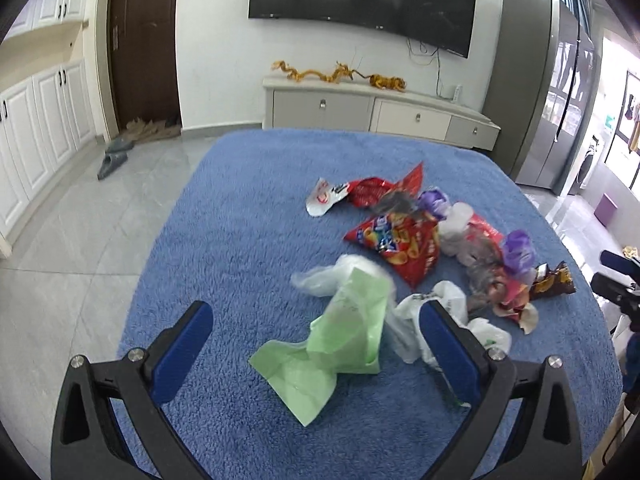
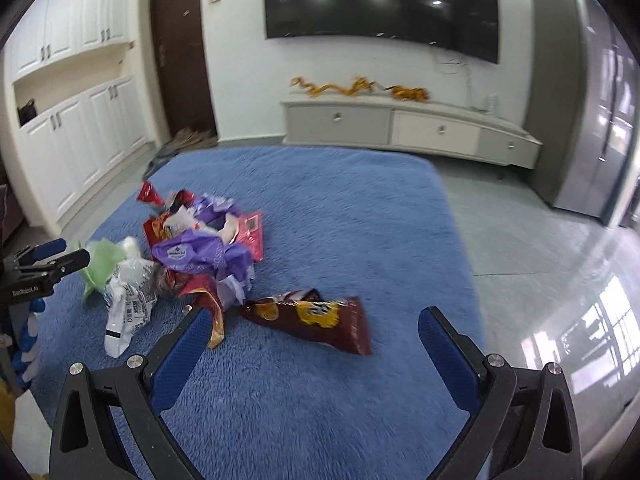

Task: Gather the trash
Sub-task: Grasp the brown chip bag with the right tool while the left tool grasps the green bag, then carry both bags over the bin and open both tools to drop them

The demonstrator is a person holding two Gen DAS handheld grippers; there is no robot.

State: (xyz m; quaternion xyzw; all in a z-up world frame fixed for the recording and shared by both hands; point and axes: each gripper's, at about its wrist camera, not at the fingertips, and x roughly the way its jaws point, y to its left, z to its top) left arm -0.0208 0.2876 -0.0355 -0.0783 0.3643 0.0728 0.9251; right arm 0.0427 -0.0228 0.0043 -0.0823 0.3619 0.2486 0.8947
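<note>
Left tool (image 1: 316,332) jaws apart, green bag (image 1: 340,340) between them; right tool (image 2: 316,340) apart, empty. Judged: lower, pinch bunched middle.

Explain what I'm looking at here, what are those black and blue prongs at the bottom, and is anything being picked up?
The prongs are two handheld grippers a person carries, each with its own camera looking along its fingers. One picture comes from the left gripper, the other from the right gripper. Both stand open and hold nothing. Below lies a blue fuzzy blanket strewn with trash: a light green bag between the left gripper's fingers, a red snack bag, purple wrappers, white plastic bags, and a dark brown chip bag ahead of the right gripper.
</note>
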